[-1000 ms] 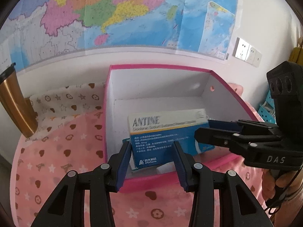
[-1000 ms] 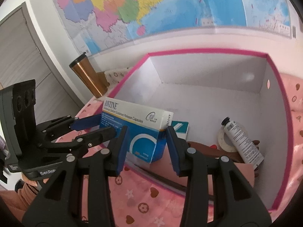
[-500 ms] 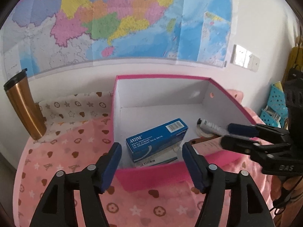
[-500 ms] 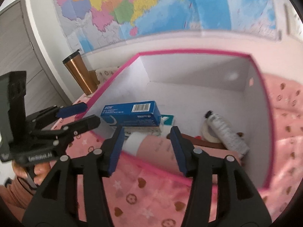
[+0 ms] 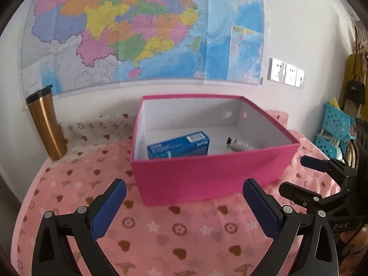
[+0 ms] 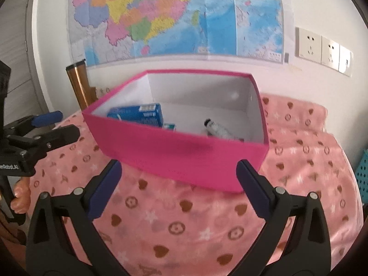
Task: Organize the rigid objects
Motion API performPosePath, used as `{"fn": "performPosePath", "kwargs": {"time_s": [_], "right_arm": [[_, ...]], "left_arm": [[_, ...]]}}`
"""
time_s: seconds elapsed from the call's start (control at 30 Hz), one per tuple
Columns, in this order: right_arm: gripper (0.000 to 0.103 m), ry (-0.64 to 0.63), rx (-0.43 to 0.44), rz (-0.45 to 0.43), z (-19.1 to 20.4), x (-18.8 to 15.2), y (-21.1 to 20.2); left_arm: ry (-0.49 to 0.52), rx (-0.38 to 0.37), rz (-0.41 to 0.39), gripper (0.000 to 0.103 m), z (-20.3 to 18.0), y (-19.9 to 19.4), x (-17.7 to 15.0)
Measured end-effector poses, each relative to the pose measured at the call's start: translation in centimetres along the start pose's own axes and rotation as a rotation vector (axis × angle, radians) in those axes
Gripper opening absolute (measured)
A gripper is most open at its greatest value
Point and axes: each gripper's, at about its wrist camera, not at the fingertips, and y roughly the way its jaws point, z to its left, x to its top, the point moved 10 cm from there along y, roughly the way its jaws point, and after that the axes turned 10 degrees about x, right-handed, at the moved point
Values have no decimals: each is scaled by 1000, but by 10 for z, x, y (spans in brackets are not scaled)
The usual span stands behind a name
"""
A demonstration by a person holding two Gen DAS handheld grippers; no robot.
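Observation:
A pink box (image 5: 207, 174) with a white inside stands on the pink patterned cloth. In it lies a blue medicine carton (image 5: 178, 145) at the left and a white tube (image 5: 241, 144) at the right. They also show in the right wrist view: the box (image 6: 184, 158), the carton (image 6: 138, 114), the tube (image 6: 217, 128). My left gripper (image 5: 184, 197) is open and empty, in front of the box's near wall. My right gripper (image 6: 179, 179) is open and empty, also in front of the box. Each gripper shows at the edge of the other's view.
A copper travel mug (image 5: 46, 124) stands at the back left by the wall. A teal basket (image 5: 333, 128) sits off the table at the right. A map and wall sockets (image 5: 286, 72) are on the wall behind.
Both grippers let go of the blue carton, which now lies flat in the box. Both have opened wide and drawn back and down, out of the box to its front.

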Motion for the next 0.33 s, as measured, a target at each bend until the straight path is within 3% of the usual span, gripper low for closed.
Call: {"fn": "performPosePath", "kwargs": {"time_s": [0.33], "right_arm": [[100, 11, 18, 10, 11, -14, -3]], "left_arm": [[-44, 75, -10, 103, 6, -2, -15]]}}
